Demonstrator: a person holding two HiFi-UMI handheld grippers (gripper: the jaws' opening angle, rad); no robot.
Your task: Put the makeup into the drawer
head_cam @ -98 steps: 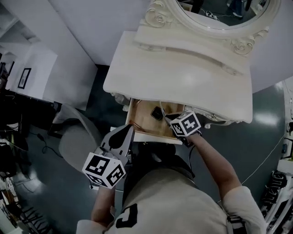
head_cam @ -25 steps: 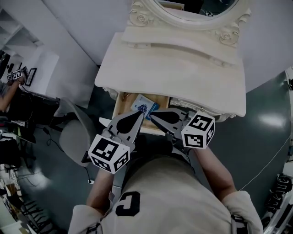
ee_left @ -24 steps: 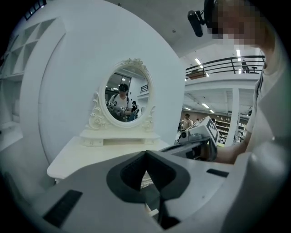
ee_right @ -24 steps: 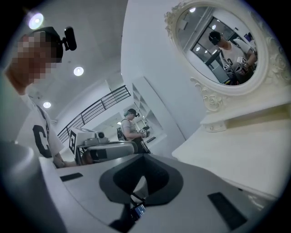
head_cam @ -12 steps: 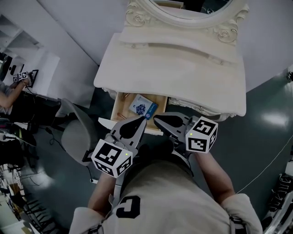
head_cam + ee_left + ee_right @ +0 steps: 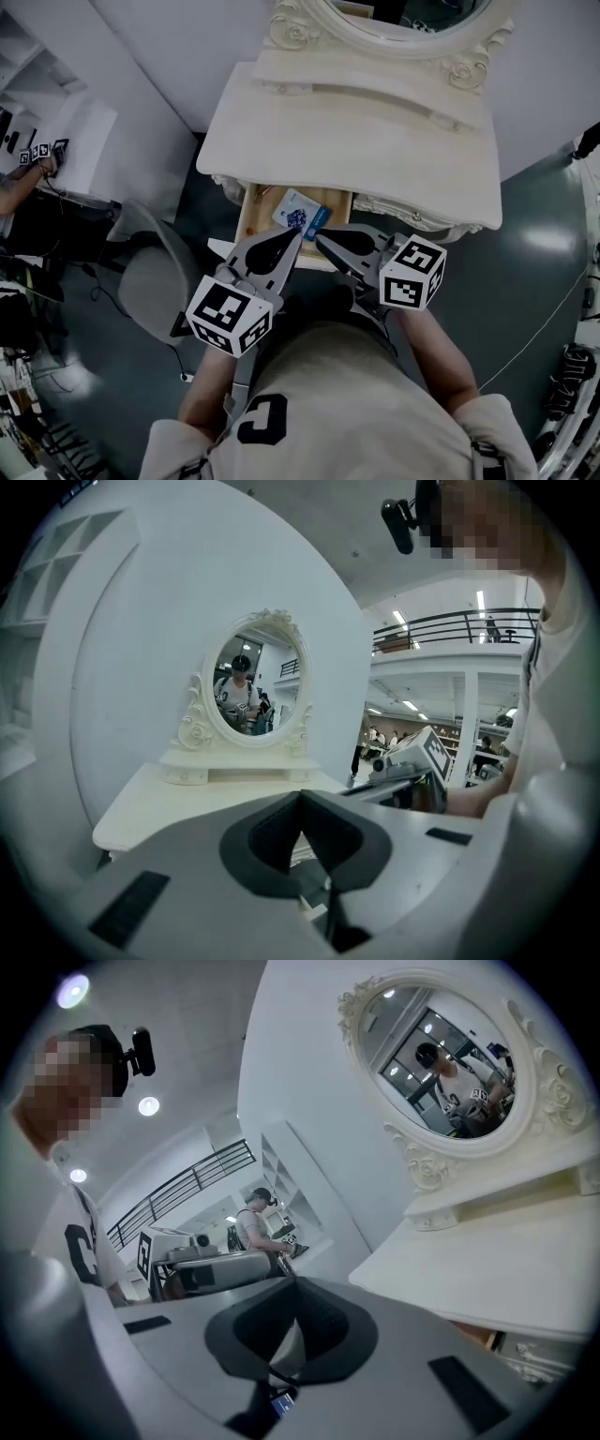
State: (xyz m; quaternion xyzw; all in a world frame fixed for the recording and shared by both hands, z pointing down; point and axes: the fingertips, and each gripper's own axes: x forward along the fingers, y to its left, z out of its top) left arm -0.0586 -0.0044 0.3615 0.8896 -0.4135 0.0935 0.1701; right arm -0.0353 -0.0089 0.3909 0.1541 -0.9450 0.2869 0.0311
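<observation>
An open wooden drawer [image 6: 251,214] sticks out from under the white dressing table [image 6: 375,141]. Inside it lies a blue and white makeup pack [image 6: 302,214]. My left gripper [image 6: 297,234] is shut and empty, its tip over the drawer's front edge. Beside it my right gripper [image 6: 319,240] is also shut and empty, tip close to the left one. In the left gripper view the left gripper's [image 6: 300,795] jaws meet at a point before the table top [image 6: 178,803]. The right gripper's [image 6: 288,1282] jaws likewise meet in the right gripper view.
An oval mirror [image 6: 412,23] in a carved white frame stands at the back of the table. A grey chair [image 6: 150,281] sits to the left of the drawer. Another person [image 6: 14,183] is at the far left. Dark floor surrounds the table.
Since the earliest frame my right gripper has drawn back out of the drawer and the left has come up beside it. The blue and white pack now shows inside. Little has shifted lately.
</observation>
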